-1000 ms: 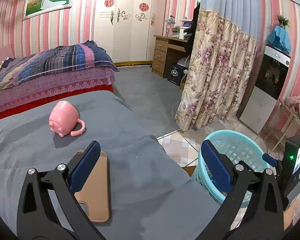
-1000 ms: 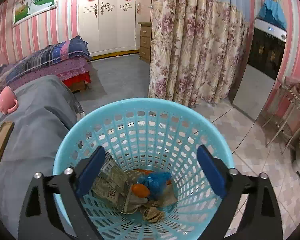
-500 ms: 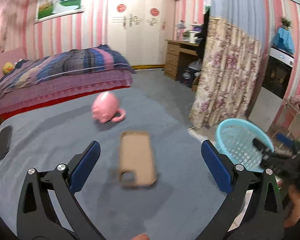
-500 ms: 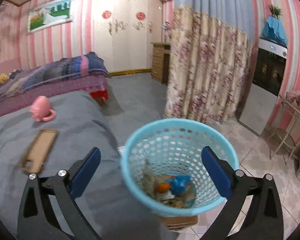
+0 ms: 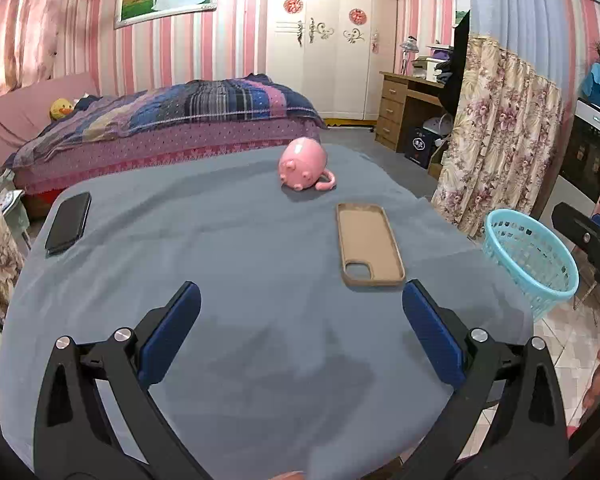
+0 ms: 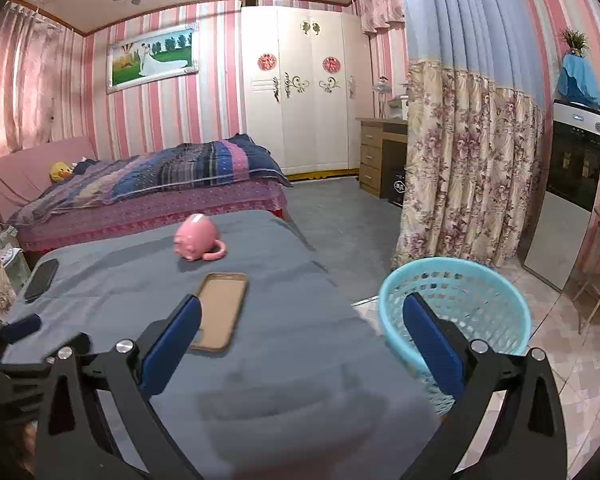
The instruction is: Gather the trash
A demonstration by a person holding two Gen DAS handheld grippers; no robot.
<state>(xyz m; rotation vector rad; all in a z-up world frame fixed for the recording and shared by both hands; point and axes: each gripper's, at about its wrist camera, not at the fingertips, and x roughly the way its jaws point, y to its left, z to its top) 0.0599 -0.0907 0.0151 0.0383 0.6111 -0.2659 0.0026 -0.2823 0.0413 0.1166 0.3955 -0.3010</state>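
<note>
A light blue plastic basket (image 5: pixel 532 258) (image 6: pixel 456 304) stands on the tiled floor beside the table's right edge; its contents are hidden from both views now. My left gripper (image 5: pixel 300 332) hangs open over the near part of the grey tablecloth (image 5: pixel 240 260), nothing between its blue pads. My right gripper (image 6: pixel 300 340) is open too, above the table's right front corner, its right finger in front of the basket. No loose trash shows on the cloth.
On the table lie a pink pig-shaped mug (image 5: pixel 304 164) (image 6: pixel 196 242) on its side, a tan phone case (image 5: pixel 369 244) (image 6: pixel 222 310) and a black phone (image 5: pixel 69 222) (image 6: pixel 42 279). A bed (image 6: pixel 152 188), floral curtain (image 6: pixel 468 176) and wooden desk (image 5: pixel 408 108) stand beyond.
Both grippers have pulled back and up from the basket toward the table's near side. The right one no longer looks down into the basket. Both stayed open.
</note>
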